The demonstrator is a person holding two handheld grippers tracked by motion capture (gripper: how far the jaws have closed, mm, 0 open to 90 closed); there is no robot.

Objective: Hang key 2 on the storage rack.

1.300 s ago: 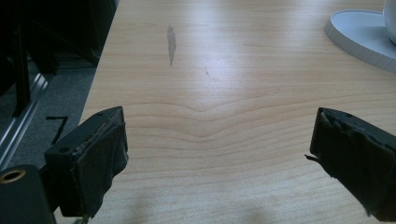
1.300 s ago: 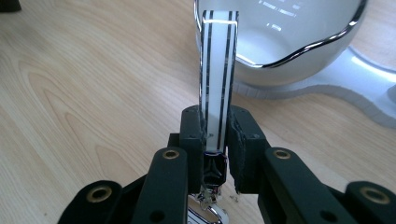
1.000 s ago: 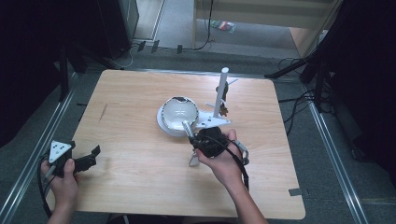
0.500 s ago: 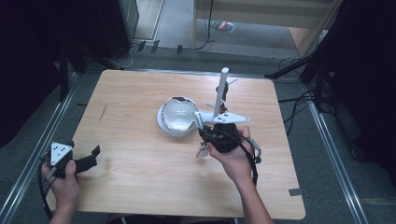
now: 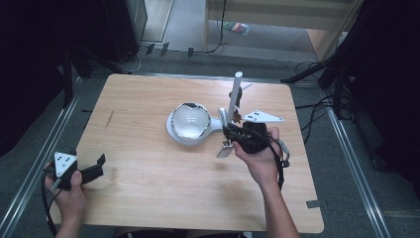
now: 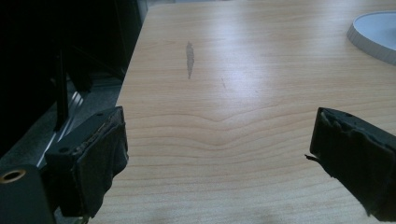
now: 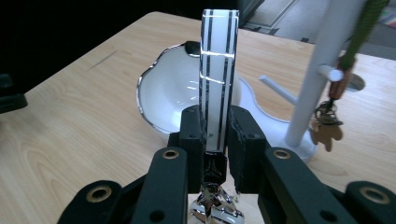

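Observation:
A white strap with black stripes (image 7: 218,70) stands upright between the jaws of my right gripper (image 7: 217,126), which is shut on it. A shiny metal clasp (image 7: 212,210) hangs below the jaws. In the high view the right gripper (image 5: 233,133) sits just right of the white dish (image 5: 189,121) of a stand, close to its white post (image 5: 236,91). The dish (image 7: 177,100) lies right behind the strap. My left gripper (image 5: 97,166) rests open at the table's front left edge, with nothing between its jaws (image 6: 219,154).
A bunch of keys (image 7: 327,116) on a green cord (image 7: 366,23) hangs from a peg on the post (image 7: 322,70). The wooden table (image 5: 148,198) has a dark streak (image 6: 189,58) at its left. Metal rails and cables run along the floor.
My right gripper has moved right and a little farther away with the strap, ending beside the post. The left gripper has stayed put.

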